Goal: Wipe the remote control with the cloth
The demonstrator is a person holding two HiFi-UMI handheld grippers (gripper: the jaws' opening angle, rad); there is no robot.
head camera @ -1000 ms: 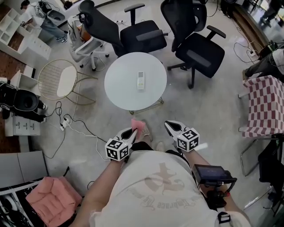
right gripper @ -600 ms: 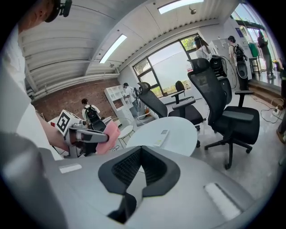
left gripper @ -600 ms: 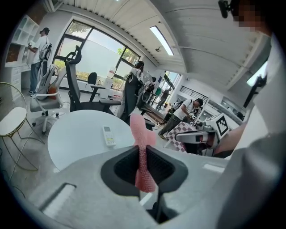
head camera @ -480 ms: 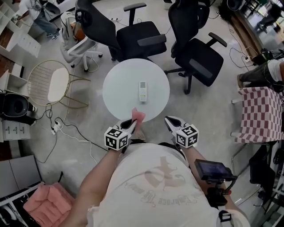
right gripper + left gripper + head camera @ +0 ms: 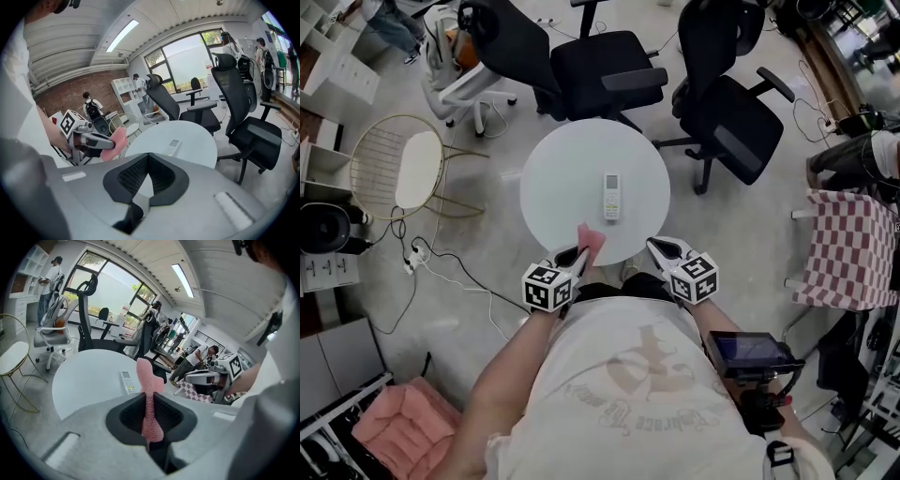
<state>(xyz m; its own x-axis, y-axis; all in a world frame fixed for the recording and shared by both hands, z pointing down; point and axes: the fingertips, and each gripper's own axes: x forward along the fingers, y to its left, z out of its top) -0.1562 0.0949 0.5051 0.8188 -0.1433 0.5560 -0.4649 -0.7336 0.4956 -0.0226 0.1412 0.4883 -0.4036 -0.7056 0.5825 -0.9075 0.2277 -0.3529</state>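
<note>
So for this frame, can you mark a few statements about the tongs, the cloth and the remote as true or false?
1. The left tongs are clamped on the pink cloth. True.
2. The right tongs hold the remote control. False: they are shut and empty, and the remote control lies on the round white table.
3. The pink cloth is pressed onto the remote control. False: it is held up near the table's near edge, apart from the remote control.
4. Black office chairs stand on the far side of the table. True.
</note>
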